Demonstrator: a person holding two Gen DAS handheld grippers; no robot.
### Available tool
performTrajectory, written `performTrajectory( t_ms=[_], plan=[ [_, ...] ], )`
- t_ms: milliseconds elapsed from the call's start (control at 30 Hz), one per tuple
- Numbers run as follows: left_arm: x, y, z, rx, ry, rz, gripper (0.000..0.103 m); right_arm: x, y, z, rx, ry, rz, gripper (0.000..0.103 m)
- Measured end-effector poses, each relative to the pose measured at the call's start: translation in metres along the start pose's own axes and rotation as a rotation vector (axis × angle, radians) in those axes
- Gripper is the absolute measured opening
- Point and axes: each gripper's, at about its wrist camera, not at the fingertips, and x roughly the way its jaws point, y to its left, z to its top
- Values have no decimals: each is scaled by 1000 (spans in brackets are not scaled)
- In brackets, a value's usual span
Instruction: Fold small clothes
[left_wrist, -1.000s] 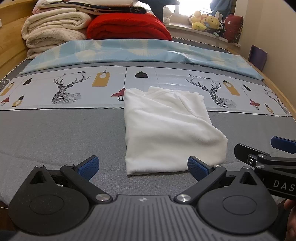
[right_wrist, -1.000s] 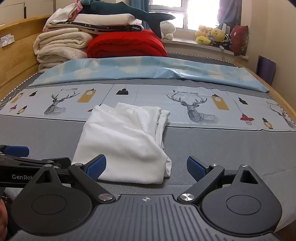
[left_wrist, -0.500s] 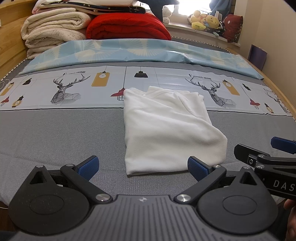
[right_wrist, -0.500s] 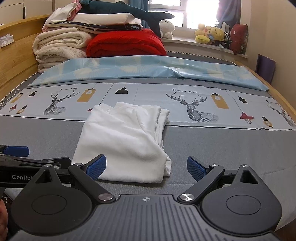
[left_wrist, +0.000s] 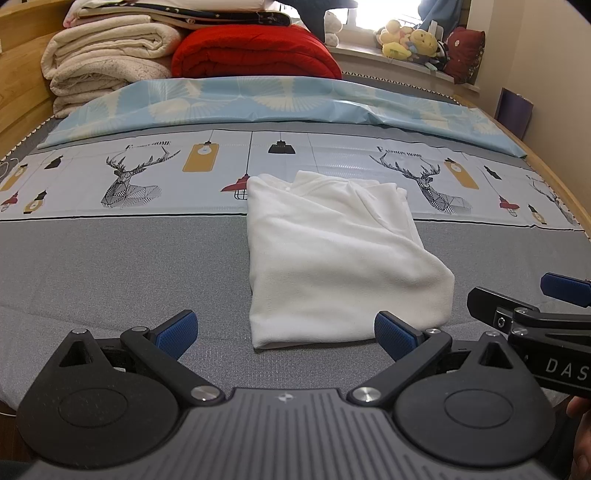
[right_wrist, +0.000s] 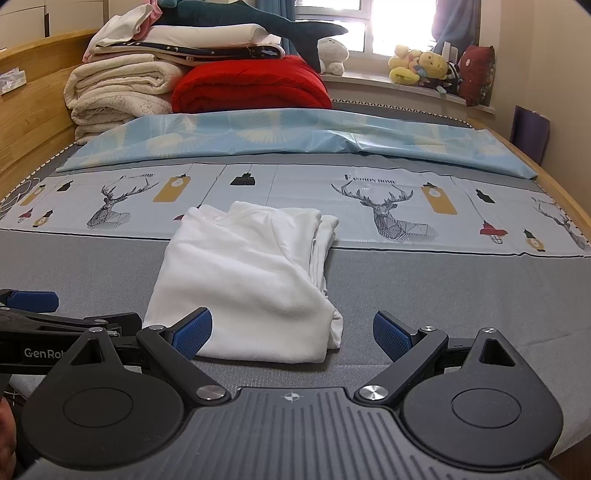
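A white garment (left_wrist: 332, 254) lies folded into a rough rectangle on the grey bed cover, its far end on the deer-print strip; it also shows in the right wrist view (right_wrist: 251, 280). My left gripper (left_wrist: 286, 334) is open and empty, just short of the garment's near edge. My right gripper (right_wrist: 291, 334) is open and empty, at the garment's near right corner. The right gripper also shows at the right edge of the left wrist view (left_wrist: 517, 306). The left gripper shows at the left edge of the right wrist view (right_wrist: 55, 314).
Folded cream blankets (right_wrist: 118, 92) and a red quilt (right_wrist: 251, 85) are stacked at the bed's far end behind a light blue sheet (right_wrist: 295, 133). Plush toys (right_wrist: 424, 68) sit on the window sill. A wooden bed rail (right_wrist: 22, 122) runs along the left.
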Motion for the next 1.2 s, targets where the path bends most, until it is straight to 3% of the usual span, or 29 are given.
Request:
performTrajectory(
  t_ms=[1200],
  plan=[
    [2,-2,-5,2,5,-1,102,1,0,-2,4,7,-1,94]
  ],
)
